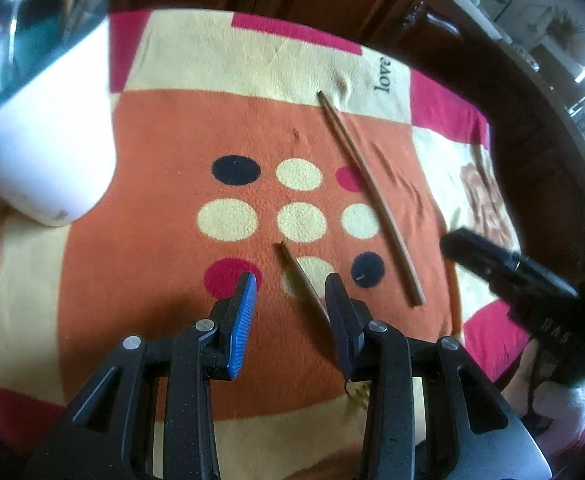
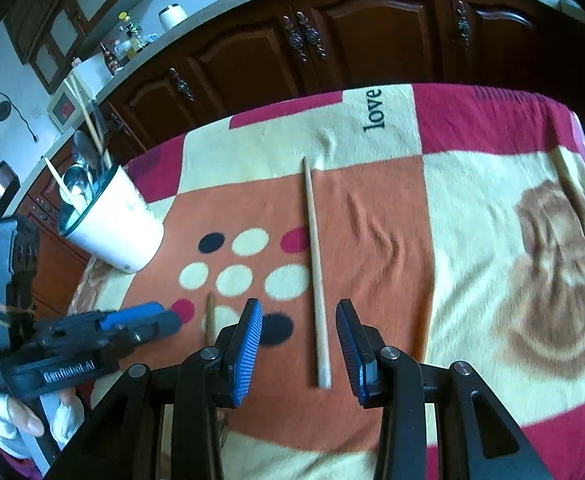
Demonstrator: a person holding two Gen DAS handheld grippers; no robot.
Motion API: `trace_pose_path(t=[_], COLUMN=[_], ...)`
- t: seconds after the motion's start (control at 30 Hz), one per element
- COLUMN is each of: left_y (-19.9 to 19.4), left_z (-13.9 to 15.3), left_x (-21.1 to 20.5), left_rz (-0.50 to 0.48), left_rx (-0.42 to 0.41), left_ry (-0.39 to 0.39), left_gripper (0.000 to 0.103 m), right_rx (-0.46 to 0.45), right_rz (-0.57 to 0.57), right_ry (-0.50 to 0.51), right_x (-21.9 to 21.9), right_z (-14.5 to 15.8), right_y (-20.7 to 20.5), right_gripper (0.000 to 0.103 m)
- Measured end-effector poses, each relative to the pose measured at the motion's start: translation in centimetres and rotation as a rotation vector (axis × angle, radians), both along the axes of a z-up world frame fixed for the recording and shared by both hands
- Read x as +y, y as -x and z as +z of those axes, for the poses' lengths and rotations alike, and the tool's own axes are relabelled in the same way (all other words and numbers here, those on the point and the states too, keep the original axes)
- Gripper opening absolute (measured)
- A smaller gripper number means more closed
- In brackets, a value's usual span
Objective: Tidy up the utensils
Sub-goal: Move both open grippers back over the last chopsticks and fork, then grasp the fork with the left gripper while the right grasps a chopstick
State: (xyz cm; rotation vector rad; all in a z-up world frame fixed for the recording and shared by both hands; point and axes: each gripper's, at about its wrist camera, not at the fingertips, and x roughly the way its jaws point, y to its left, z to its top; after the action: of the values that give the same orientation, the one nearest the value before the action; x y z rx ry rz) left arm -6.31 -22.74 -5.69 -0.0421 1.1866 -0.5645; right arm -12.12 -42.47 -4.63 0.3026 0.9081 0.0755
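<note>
I am holding my left gripper (image 1: 290, 294) with its blue-padded jaws spread and nothing pinched; the short, dark brown wooden stick (image 1: 302, 278) is lying between the fingers, running from close by the right-hand pad out ahead past the tips, and I cannot tell whether it is brushing that pad. My right gripper (image 2: 298, 322) is likewise standing released, its jaws apart around the near end of the long, pale wooden chopstick (image 2: 315, 268), which is lying clear of both pads and stretching straight away from me. Both sticks are resting on the fleece blanket of orange, cream and pink blocks (image 2: 472, 208), with cream, pink and dark dots just beyond my tips. To the left of my right gripper the short stick (image 2: 209, 318) is showing beside the other tool, gripped by a hand in a white glove (image 2: 16, 424). Further out on the left, the white cylindrical utensil holder (image 2: 120, 224) is standing tilted in view, already carrying metal spoons (image 2: 80, 176) and pale chopsticks (image 2: 88, 116). Beyond the blanket, dark brown wooden cabinet doors (image 2: 352, 36) are closing off the far side
</note>
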Motion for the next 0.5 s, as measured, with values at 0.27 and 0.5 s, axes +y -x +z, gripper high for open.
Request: trace_pose_path(t=[0.27, 0.5], left_y=[-1.1, -1.4], left_z=[-1.3, -1.9], left_x=[-1.5, -2.7], left_rz=[-0.021, -0.045], left_rx=[0.027, 0.034], left_ry=[-0.026, -0.042], left_gripper=[0.035, 0.035], right_rx=[0.040, 0.092], right_rz=[0.032, 0.078], right_ry=[0.017, 0.044], right_x=[-1.4, -0.9], right_z=[-0.8, -2.3], right_y=[-6.2, -12.1], right_gripper=[0.037, 0.033])
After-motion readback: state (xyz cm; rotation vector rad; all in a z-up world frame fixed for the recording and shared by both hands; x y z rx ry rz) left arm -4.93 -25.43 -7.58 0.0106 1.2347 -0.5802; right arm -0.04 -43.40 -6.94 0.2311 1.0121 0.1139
